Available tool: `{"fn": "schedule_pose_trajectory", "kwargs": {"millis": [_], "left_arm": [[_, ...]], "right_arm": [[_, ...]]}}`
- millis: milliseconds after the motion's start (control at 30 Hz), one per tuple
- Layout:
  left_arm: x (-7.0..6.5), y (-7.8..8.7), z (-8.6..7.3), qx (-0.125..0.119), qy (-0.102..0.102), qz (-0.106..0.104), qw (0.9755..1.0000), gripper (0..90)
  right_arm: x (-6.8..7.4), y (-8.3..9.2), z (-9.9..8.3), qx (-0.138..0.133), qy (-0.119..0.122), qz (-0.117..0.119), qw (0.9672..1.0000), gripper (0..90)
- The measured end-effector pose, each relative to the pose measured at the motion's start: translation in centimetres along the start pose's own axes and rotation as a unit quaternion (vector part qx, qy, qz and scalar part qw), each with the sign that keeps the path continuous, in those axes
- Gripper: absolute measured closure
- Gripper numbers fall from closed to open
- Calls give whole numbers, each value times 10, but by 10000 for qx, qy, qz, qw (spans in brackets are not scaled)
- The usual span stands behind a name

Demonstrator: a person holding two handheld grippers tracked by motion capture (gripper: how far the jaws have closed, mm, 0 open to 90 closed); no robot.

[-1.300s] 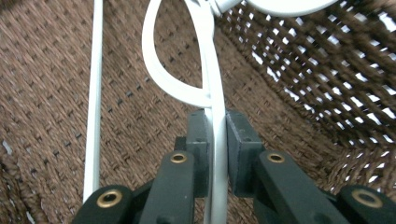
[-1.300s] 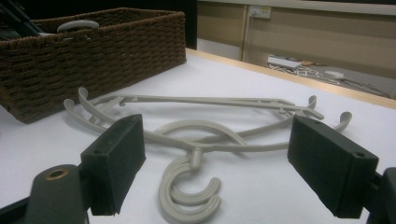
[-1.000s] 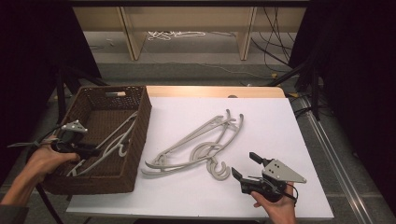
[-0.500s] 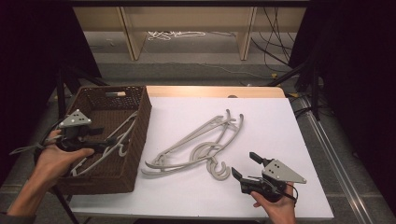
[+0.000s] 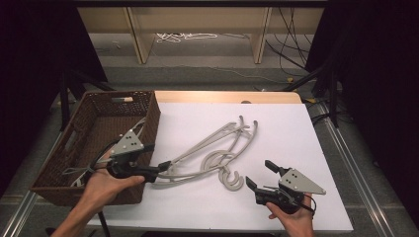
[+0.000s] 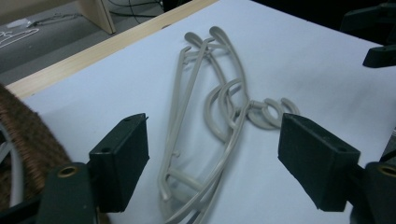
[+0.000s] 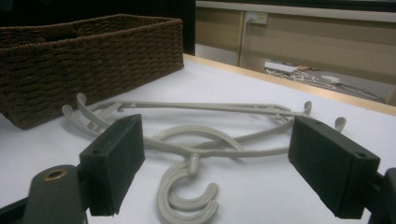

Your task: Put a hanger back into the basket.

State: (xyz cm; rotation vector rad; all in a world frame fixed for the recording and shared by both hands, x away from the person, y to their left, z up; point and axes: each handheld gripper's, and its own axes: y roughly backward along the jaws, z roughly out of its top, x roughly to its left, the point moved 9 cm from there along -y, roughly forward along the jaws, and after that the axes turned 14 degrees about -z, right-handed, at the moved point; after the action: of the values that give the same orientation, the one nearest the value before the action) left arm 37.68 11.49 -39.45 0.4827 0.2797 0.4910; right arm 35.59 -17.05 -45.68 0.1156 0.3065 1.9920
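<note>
The left gripper (image 5: 165, 165) has just been opening; its jaws stand apart with nothing clamped, over the near ends of the hangers (image 5: 212, 153) on the white sheet (image 5: 296, 133). The right gripper (image 5: 261, 177) is also spread and empty, just beside the hooks (image 7: 187, 198), seen closest in the right gripper view. The high view alone looks inside the basket (image 5: 148, 106): pale hangers (image 5: 138, 131) lie there.

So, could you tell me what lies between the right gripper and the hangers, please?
Only bare white sheet: in the high view, the right gripper sits just short of the hangers, nothing between.
</note>
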Motion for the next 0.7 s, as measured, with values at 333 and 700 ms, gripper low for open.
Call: {"fn": "schedule_pose_trajectory", "kwargs": {"millis": [333, 700], "left_arm": [[-9, -35, 4, -520, 40, -25, 9986, 206], [-10, -62, -11, -813, -83, -73, 9966, 184]], "right_arm": [[2, 0, 1, -54, -19, 62, 10000, 193], [0, 0, 2, -76, -10, 45, 10000, 193]]}}
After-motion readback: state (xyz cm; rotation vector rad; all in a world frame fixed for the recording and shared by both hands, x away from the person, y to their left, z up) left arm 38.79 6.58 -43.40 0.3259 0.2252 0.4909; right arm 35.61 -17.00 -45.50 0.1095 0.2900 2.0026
